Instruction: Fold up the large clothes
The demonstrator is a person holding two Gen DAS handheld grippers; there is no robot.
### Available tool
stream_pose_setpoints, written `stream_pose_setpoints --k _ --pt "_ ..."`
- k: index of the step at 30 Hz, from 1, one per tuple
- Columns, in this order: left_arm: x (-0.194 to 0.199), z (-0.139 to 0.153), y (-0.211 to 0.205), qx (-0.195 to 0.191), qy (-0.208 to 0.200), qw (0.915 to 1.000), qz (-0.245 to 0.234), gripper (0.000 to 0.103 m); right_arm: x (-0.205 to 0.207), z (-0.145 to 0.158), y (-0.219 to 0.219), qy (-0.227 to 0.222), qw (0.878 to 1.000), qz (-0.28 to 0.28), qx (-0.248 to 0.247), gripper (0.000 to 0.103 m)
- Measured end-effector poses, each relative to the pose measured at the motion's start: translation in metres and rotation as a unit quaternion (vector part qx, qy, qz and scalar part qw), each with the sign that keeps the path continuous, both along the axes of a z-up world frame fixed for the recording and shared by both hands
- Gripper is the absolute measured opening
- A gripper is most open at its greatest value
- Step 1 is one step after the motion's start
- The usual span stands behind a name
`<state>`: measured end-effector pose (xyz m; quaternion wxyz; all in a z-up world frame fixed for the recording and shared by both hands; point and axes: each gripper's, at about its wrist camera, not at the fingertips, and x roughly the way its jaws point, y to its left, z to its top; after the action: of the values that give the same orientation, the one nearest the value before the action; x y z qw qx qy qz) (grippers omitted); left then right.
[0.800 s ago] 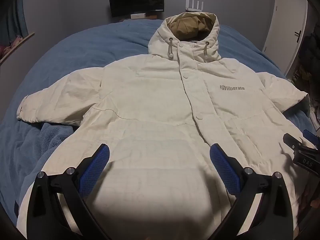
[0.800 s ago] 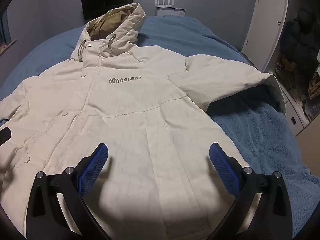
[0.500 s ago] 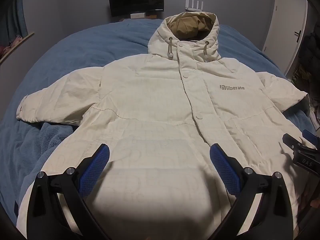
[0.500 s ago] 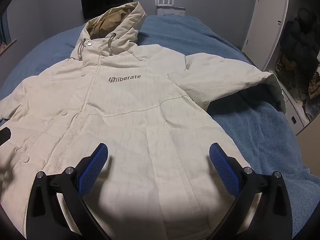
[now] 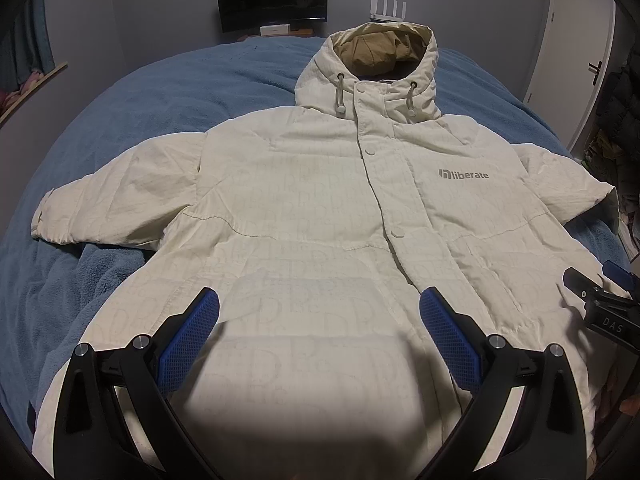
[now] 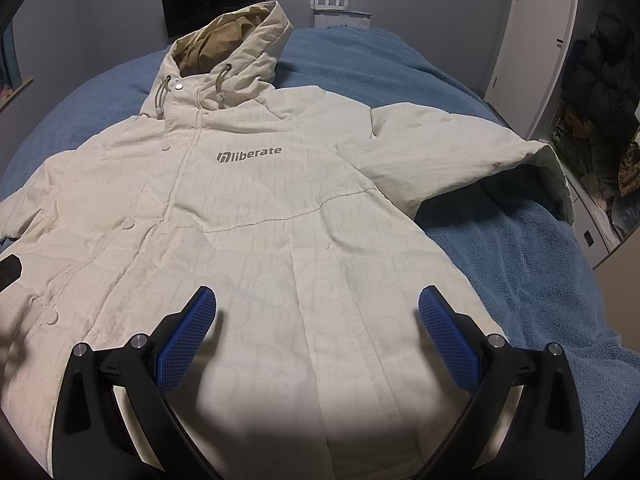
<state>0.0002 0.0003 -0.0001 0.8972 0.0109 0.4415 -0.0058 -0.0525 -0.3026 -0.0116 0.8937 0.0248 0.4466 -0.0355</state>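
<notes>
one cream hooded puffer jacket (image 5: 320,208) lies face up, snapped shut, spread flat on the blue fleece blanket (image 5: 168,92), likely so the sleeves and sides can be folded inward cleanly. its hem sits just under and ahead of both sets of fingers, the hood (image 5: 372,68) farthest from them. the left gripper (image 5: 319,334) hovers over the lower front with its two blue pads (image 5: 188,344) spread wide, nothing between them; the right gripper (image 6: 317,332) hangs over the other half of the hem, equally wide apart and empty. two sleeves (image 6: 452,160) stretch out well to either side of the fingers. two drawcords (image 5: 340,94) dangle at the collar. i count three visible snaps down the placket. no fold looks begun yet.
</notes>
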Motion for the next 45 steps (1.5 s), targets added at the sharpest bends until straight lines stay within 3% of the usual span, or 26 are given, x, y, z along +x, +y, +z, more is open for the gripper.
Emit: stream_pose_setpoints --k 45 --pt "0.0 0.0 0.0 -0.002 0.002 1.0 0.0 0.097 -0.002 -0.004 -0.001 0.008 1.0 -0.002 0.007 0.097"
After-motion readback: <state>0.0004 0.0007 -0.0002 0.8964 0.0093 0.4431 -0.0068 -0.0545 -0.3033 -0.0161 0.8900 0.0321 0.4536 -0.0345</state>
